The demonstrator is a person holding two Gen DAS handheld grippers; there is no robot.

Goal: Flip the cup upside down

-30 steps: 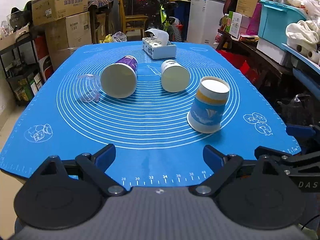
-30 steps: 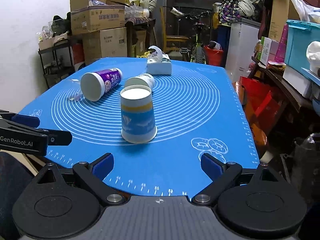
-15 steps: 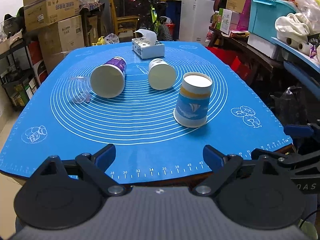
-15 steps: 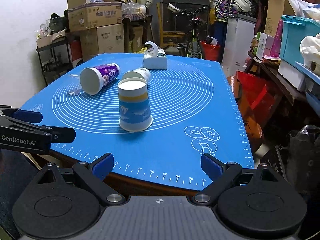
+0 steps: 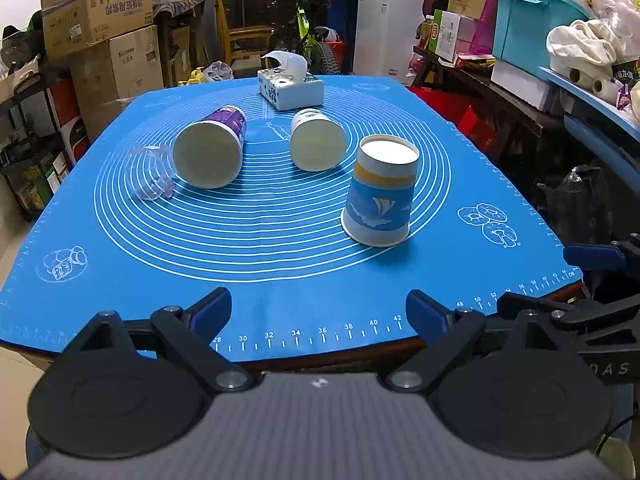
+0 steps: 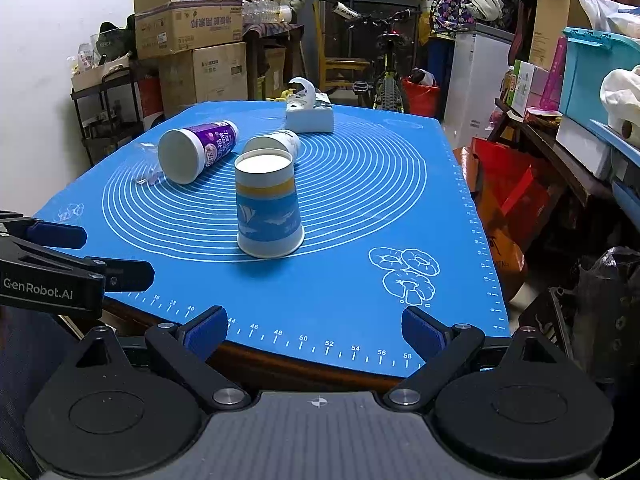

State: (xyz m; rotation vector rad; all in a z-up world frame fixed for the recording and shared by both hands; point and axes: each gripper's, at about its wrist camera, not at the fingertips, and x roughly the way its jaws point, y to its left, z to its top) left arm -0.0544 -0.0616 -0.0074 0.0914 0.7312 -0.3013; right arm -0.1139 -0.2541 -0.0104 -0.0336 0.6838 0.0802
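A blue and white paper cup with a sailboat print (image 5: 380, 194) stands upside down on the blue mat (image 5: 280, 248), rim down; it also shows in the right wrist view (image 6: 267, 204). A purple cup (image 5: 212, 146) and a white cup (image 5: 317, 139) lie on their sides behind it. A clear plastic cup (image 5: 154, 172) lies at the left. My left gripper (image 5: 319, 312) is open and empty at the mat's near edge. My right gripper (image 6: 314, 330) is open and empty, back from the near edge.
A tissue box (image 5: 290, 88) sits at the far end of the mat. Cardboard boxes (image 5: 100, 12) stack at the left, shelves with a teal bin (image 5: 536, 20) at the right. The left gripper shows at the left in the right wrist view (image 6: 52, 272).
Both grippers have drawn back from the upside-down cup toward the near table edge. The cups have not moved.
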